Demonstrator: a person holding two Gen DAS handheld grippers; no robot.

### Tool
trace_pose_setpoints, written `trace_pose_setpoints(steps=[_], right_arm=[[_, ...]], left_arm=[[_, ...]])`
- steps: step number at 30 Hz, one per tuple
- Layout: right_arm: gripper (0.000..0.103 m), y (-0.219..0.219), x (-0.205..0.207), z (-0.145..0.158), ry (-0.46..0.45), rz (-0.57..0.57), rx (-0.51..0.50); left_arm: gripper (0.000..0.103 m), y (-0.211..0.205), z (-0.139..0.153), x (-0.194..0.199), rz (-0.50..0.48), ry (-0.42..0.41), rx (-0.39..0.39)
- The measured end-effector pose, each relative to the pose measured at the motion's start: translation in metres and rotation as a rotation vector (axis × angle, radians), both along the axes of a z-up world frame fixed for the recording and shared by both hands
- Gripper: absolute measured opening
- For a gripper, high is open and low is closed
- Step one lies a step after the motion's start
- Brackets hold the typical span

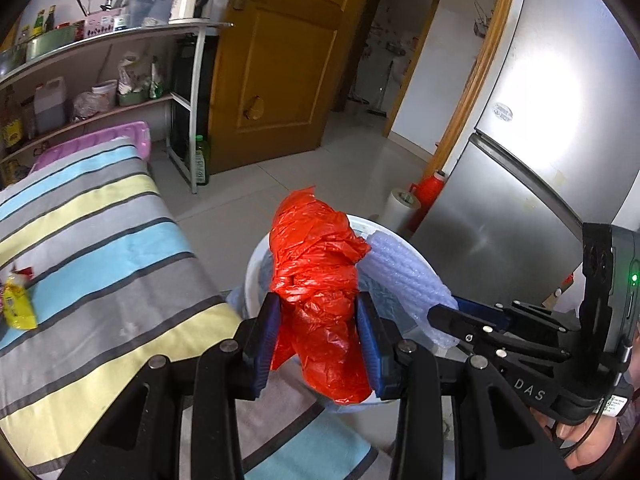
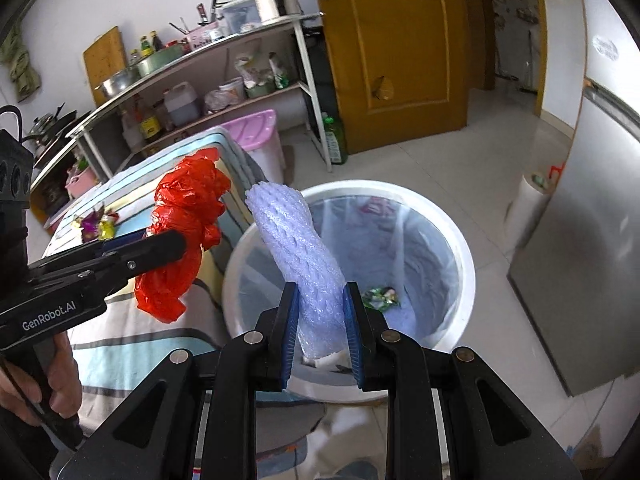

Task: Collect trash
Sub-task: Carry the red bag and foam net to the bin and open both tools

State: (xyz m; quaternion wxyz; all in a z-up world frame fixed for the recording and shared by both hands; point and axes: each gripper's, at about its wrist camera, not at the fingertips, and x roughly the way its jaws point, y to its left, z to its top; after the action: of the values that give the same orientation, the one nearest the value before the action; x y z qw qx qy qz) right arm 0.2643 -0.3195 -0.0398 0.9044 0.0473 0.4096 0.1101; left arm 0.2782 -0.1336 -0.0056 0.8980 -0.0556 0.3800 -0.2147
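My left gripper (image 1: 318,316) is shut on a crumpled red plastic bag (image 1: 320,280) and holds it over the near rim of a white trash bin (image 1: 256,264). My right gripper (image 2: 322,308) is shut on a pale purple foam net sleeve (image 2: 300,248) and holds it above the bin (image 2: 460,248), which has a clear liner and a few wrappers (image 2: 380,296) at the bottom. The left gripper (image 2: 160,244) with the red bag (image 2: 184,232) also shows in the right wrist view, left of the bin. The right gripper (image 1: 444,316) and foam (image 1: 408,276) show in the left wrist view.
A table with a striped cloth (image 1: 100,240) stands left of the bin, with yellow wrappers (image 1: 16,304) on it. A shelf rack (image 1: 120,76), pink bin (image 2: 260,140), wooden door (image 1: 280,60), silver fridge (image 1: 540,140) and paper roll (image 2: 532,208) surround the tiled floor.
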Motion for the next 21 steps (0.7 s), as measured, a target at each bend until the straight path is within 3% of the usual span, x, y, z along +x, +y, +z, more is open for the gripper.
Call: trace_pose_setpoints(steps=[7,11,21], right_arm=[[0.028,-0.006,0.009,-0.013,0.033,-0.015,-0.006],[0.033,-0.012,0.009,-0.016,0.035,-0.024,-0.007],[0.038,-0.008,0.003,-0.009,0.014,-0.021,-0.001]], left_arm=[[0.042,-0.010,-0.014,0.016,-0.002,0.061,-0.022],[0.051,-0.009,-0.017,0.021,0.003,0.077,-0.043],[0.051,0.005,-0.009,0.009,0.021,0.052,-0.051]])
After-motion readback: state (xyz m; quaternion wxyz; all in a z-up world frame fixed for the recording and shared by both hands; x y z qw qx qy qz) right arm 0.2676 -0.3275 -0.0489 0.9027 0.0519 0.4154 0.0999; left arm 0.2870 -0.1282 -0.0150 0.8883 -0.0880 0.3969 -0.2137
